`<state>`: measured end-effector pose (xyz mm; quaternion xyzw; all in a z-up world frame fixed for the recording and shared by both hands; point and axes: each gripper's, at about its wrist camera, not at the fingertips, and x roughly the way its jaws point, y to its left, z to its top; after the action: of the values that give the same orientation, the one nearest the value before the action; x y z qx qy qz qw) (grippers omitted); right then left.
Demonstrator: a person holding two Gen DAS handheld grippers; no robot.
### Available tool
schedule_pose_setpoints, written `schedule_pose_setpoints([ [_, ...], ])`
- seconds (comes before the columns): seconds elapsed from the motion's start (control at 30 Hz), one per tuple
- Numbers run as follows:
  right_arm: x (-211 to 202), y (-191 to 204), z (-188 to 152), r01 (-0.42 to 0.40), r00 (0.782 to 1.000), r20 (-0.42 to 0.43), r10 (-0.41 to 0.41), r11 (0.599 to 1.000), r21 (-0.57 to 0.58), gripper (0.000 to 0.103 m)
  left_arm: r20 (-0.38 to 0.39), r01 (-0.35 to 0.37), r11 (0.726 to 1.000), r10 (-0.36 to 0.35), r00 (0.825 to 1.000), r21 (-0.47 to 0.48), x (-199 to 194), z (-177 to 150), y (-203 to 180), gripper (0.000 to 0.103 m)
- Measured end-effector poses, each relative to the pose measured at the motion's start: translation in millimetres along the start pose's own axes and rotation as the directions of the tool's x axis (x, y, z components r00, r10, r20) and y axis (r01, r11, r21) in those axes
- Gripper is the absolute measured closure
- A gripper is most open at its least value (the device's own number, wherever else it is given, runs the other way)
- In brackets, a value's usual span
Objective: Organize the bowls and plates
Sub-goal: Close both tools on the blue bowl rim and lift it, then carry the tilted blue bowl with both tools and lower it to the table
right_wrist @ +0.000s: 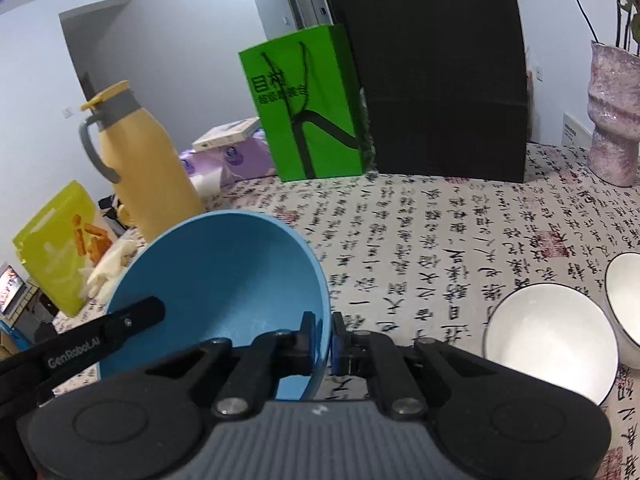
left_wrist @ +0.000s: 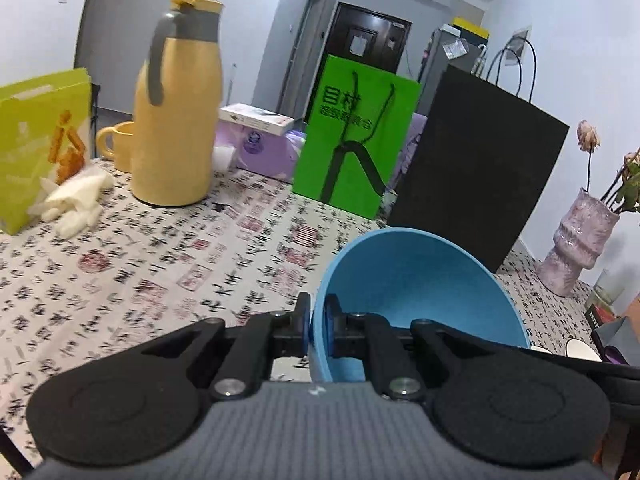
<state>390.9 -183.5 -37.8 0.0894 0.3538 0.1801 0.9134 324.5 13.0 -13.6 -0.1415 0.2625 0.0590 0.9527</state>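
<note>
Pinching opposite rims of a blue bowl (left_wrist: 420, 280), the left gripper (left_wrist: 318, 322) and right gripper (right_wrist: 326, 338) hold it above the desk (right_wrist: 440, 232), white bowls (right_wrist: 552, 340) at 3 o'clock; light, stiff, likely slick.

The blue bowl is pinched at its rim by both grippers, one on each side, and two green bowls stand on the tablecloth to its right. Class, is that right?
Not quite: the blue bowl is indeed pinched by the left gripper and right gripper, but the two bowls on the tablecloth are white, as the right wrist view shows.
</note>
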Motion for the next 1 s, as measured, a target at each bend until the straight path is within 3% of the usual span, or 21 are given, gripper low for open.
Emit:
schedule_pose_setpoints([
  [1.0, -30, 113, -41, -0.126, 0.992, -0.010, 0.125, 0.990, -0.063, 0.096, 0.052, -0.101, 0.990, 0.107, 0.993, -0.102, -95, -4, 103, 0.095],
])
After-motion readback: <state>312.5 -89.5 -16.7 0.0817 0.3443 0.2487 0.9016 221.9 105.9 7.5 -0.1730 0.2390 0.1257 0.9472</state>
